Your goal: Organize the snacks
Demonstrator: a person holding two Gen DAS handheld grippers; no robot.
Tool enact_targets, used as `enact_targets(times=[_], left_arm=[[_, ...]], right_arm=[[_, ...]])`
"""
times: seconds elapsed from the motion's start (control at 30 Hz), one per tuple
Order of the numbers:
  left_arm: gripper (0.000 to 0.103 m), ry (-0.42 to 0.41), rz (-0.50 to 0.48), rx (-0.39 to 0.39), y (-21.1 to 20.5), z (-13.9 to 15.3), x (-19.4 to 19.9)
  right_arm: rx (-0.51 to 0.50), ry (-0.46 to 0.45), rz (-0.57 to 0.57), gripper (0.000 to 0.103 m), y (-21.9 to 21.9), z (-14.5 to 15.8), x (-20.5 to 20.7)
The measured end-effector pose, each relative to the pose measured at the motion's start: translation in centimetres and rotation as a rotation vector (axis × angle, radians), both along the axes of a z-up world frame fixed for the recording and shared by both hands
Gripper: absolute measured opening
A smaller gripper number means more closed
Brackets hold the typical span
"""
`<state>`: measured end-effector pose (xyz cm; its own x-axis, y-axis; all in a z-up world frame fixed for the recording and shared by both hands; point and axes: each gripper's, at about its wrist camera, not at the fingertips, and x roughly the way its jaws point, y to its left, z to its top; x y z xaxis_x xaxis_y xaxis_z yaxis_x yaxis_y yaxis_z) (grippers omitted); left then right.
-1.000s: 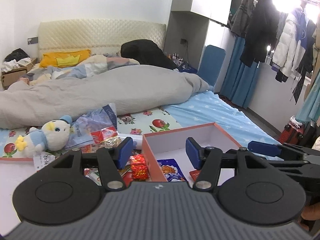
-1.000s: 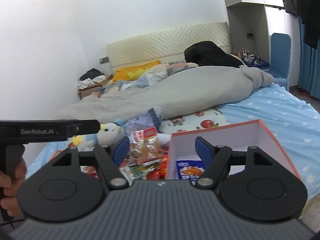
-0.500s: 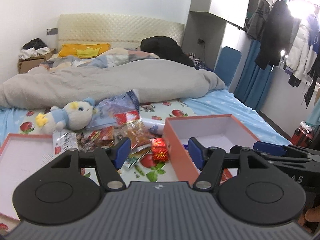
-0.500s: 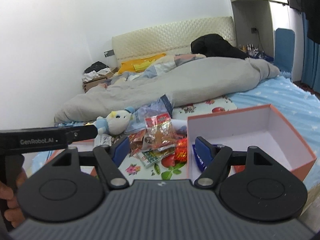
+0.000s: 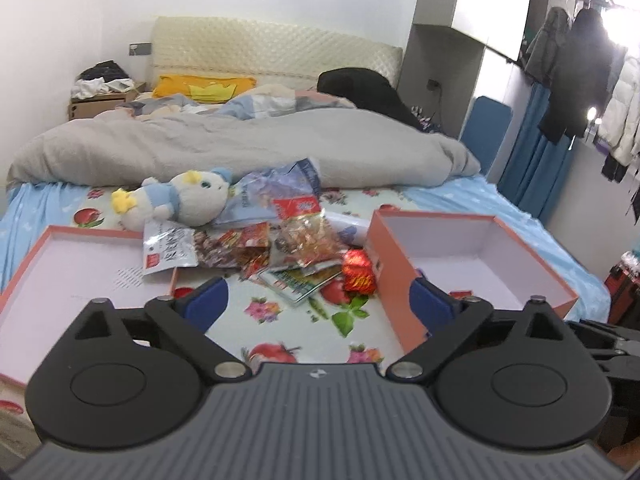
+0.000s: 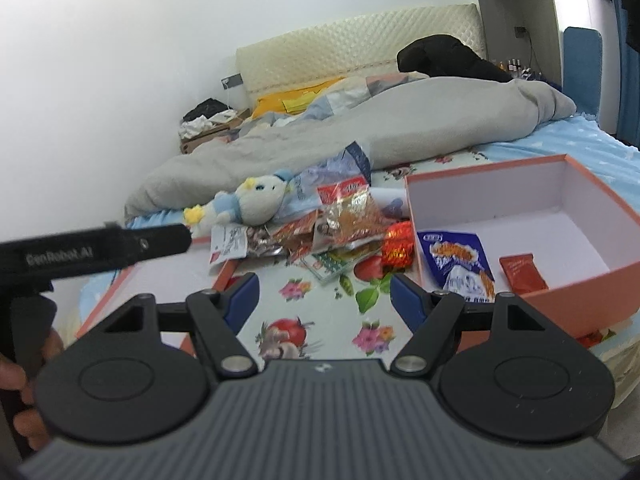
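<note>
A heap of snack packets [image 5: 296, 246] [image 6: 340, 224] lies on the flowered sheet between an orange lid [image 5: 52, 276] [image 6: 120, 292] and an orange box [image 5: 472, 264] [image 6: 576, 276]. Inside the box lie a blue-and-white packet [image 6: 460, 262] and a small red sachet [image 6: 522, 272]. A red foil snack [image 5: 358, 272] [image 6: 398, 248] rests against the box's left wall. My left gripper [image 5: 320, 304] hovers short of the heap, its jaws opening with nothing between them. My right gripper [image 6: 326, 294] is open and empty, near the box's left corner.
A plush duck [image 5: 180, 200] [image 6: 248, 202] and a crumpled blue bag [image 5: 276, 190] lie behind the heap. A grey duvet [image 5: 240, 148] covers the far bed. The other gripper's handle [image 6: 92, 250], held by a hand [image 6: 16, 380], crosses the left of the right wrist view.
Both grippers drew back and sank, so more of the bedsheet, the lid and the box shows. The left jaws have spread wider; the right jaws kept their gap.
</note>
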<state>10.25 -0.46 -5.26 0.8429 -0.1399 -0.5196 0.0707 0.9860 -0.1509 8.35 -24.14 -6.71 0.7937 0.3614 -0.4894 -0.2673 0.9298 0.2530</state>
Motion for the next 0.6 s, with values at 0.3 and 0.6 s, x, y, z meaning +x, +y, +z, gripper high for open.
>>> enact_targets(times=[0.3,0.6], left_arm=[[0.103,0.039,0.094,0.006,1.2,-2.5,-3.1],[0.103,0.076,0.161,0.035,2.8,-5.3,-2.2]], right_arm=[[-0.035,0.029,0.015,0.074,0.7,-1.6,-1.6],[-0.048,0.066,0.026,0.074,1.5,-3.2,-1.2]])
